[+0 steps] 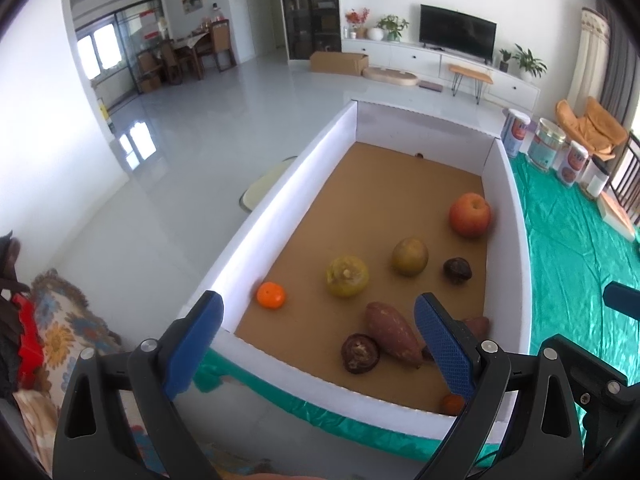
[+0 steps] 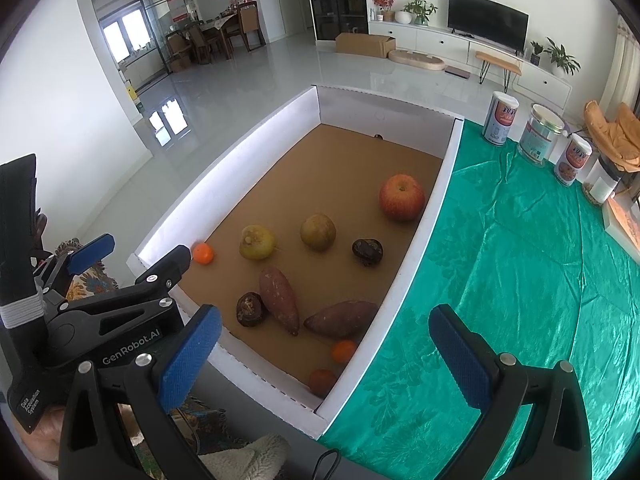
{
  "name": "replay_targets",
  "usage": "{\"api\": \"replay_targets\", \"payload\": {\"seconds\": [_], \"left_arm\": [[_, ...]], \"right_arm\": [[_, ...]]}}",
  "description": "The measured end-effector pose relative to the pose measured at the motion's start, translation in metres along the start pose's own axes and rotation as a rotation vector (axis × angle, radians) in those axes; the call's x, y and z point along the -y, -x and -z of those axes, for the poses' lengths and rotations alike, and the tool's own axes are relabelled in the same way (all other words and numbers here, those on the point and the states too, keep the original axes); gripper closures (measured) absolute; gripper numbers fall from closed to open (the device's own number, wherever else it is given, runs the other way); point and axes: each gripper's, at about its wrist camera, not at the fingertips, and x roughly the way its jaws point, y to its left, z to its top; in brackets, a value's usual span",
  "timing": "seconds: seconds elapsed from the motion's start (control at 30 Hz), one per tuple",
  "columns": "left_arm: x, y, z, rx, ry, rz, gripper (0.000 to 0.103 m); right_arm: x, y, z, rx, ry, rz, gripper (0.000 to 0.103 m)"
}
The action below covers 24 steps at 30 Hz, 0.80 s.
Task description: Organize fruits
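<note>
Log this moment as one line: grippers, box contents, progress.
left gripper: open, empty, over box | right gripper: open, empty | apple, sweet potatoes, oranges in box | nothing grasped yet

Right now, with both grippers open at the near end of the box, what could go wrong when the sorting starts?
1. The two sweet potatoes lie touching, with a dark mushroom-like piece against one; closing on any could nudge the others.
2. Two small oranges sit in the near corner by the box wall, so fingers may catch the cardboard.
3. The left gripper and right gripper are close together and might collide.
</note>
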Motion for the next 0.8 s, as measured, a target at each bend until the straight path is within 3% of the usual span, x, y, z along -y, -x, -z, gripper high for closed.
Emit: {"api": "replay_targets", "payload": {"seconds": [0.8], "left_arm": [[-0.0049,-0.0055,-0.0038,-0.007,0.008,0.005,0.006]], "right_arm": [[-0.0043,-0.0065,-0.0049,-0.008,0.002,0.004,0.000]]}}
